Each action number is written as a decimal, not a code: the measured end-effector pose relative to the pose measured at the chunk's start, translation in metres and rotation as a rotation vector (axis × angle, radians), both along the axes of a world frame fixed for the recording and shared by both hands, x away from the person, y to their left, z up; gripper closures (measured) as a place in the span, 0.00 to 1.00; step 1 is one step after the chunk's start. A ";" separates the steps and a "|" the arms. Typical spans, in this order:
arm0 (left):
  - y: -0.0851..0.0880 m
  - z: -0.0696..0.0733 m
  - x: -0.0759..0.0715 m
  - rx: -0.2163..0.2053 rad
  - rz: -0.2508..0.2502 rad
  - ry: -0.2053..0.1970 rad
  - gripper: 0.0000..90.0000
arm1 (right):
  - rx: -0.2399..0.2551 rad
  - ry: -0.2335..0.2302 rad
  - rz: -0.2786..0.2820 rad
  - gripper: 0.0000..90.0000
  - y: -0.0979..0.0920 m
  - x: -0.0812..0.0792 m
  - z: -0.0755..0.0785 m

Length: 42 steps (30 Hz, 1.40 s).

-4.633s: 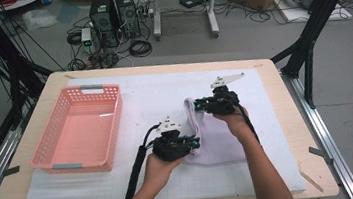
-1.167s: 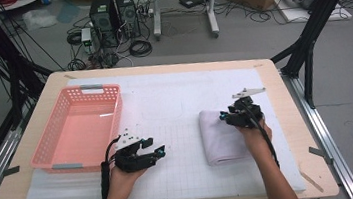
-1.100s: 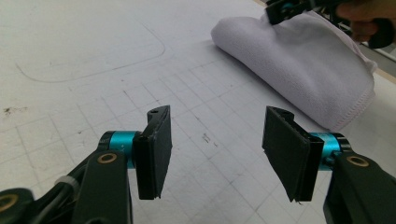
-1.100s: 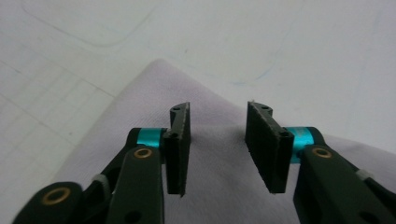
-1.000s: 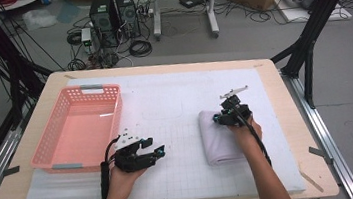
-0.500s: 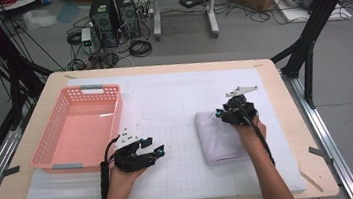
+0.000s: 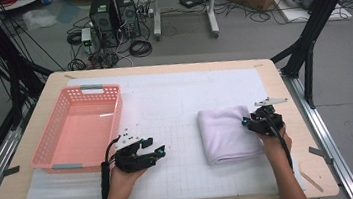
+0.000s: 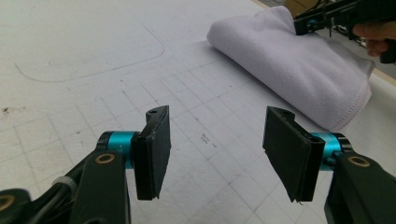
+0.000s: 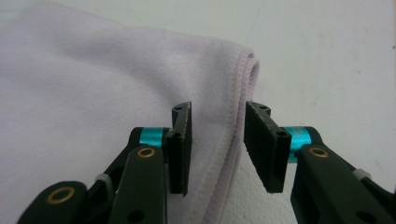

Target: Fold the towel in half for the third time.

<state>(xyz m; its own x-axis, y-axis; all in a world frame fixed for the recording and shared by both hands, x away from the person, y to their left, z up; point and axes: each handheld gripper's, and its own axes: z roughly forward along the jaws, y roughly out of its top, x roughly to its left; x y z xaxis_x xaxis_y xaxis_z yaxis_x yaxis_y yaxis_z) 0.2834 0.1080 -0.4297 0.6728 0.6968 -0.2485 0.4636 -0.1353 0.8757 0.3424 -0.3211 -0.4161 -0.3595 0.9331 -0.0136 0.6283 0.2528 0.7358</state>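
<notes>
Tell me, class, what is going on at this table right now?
A person works a folded lilac towel on the table with two hand-held grippers. The right gripper sits at the towel's hemmed right edge; its fingers have just been opening and straddle the hem without pressing it. The left gripper rests open and empty on the mat beside the pink basket.

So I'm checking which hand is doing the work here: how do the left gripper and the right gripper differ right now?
The left gripper stands wide open over the bare grid mat, apart from the folded towel; the right gripper is at the towel's right side, its narrower gap straddling the stitched hem. The right gripper's jaws have just been opening. Both have black jaws and show no pinch on anything.
</notes>
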 end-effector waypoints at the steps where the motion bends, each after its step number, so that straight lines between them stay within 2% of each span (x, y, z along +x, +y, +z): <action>1: 0.000 0.000 0.000 -0.004 0.001 -0.001 0.46 | 0.024 -0.025 0.017 0.68 -0.002 -0.005 0.002; 3: 0.000 0.000 0.000 -0.002 0.003 0.000 0.46 | 0.057 -0.058 0.060 0.64 -0.003 -0.017 0.006; 8: -0.002 0.000 -0.001 -0.002 -0.001 -0.005 0.45 | 0.115 -0.092 0.154 0.60 -0.001 -0.049 0.005; 10: -0.002 0.000 -0.001 -0.003 -0.005 -0.007 0.45 | 0.102 -0.093 0.183 0.64 0.000 -0.060 0.001; 13: -0.003 0.000 -0.001 0.000 -0.009 -0.007 0.44 | 0.026 -0.038 0.211 0.69 0.000 -0.068 -0.011; 14: -0.004 0.000 -0.001 0.000 -0.012 -0.007 0.44 | 0.017 -0.025 0.205 0.69 -0.002 -0.069 -0.015; 16: -0.004 0.000 -0.002 -0.003 -0.011 -0.009 0.44 | 0.040 -0.012 0.179 0.70 -0.009 -0.073 -0.017; 18: -0.003 0.000 -0.002 -0.001 -0.011 -0.014 0.44 | -0.027 -0.016 0.169 0.70 -0.012 -0.079 -0.015; 19: -0.003 0.000 -0.002 -0.001 -0.011 -0.014 0.44 | -0.039 -0.011 0.166 0.70 -0.015 -0.081 -0.014; 21: -0.003 0.000 -0.002 -0.011 -0.009 -0.013 0.43 | -0.001 0.006 0.148 0.70 -0.021 -0.086 -0.014; 22: -0.002 0.001 -0.002 -0.018 -0.011 -0.015 0.43 | 0.015 0.000 0.147 0.69 -0.025 -0.089 -0.013; 24: -0.002 0.001 -0.002 -0.024 -0.011 -0.029 0.42 | 0.045 -0.025 0.149 0.65 -0.030 -0.095 -0.009; 28: -0.001 0.002 -0.002 -0.042 -0.011 -0.043 0.38 | 0.100 -0.093 0.122 0.51 -0.043 -0.107 -0.002; 31: 0.000 0.003 -0.001 -0.046 -0.009 -0.054 0.37 | 0.152 -0.142 0.109 0.37 -0.052 -0.111 0.002; 33: 0.001 0.004 -0.001 -0.061 -0.008 -0.048 0.34 | 0.157 -0.185 0.087 0.22 -0.054 -0.112 0.004; 34: 0.001 0.004 -0.001 -0.065 -0.001 -0.051 0.32 | 0.157 -0.205 0.083 0.21 -0.055 -0.113 0.005; 37: -0.001 0.005 -0.002 -0.028 0.002 -0.063 0.31 | 0.141 -0.239 0.089 0.19 -0.054 -0.115 0.009; 40: -0.002 0.005 -0.002 -0.030 -0.002 -0.064 0.29 | 0.132 -0.245 0.098 0.19 -0.054 -0.115 0.010; 42: -0.002 0.006 -0.002 -0.031 -0.010 -0.071 0.24 | 0.120 -0.242 0.104 0.19 -0.053 -0.115 0.010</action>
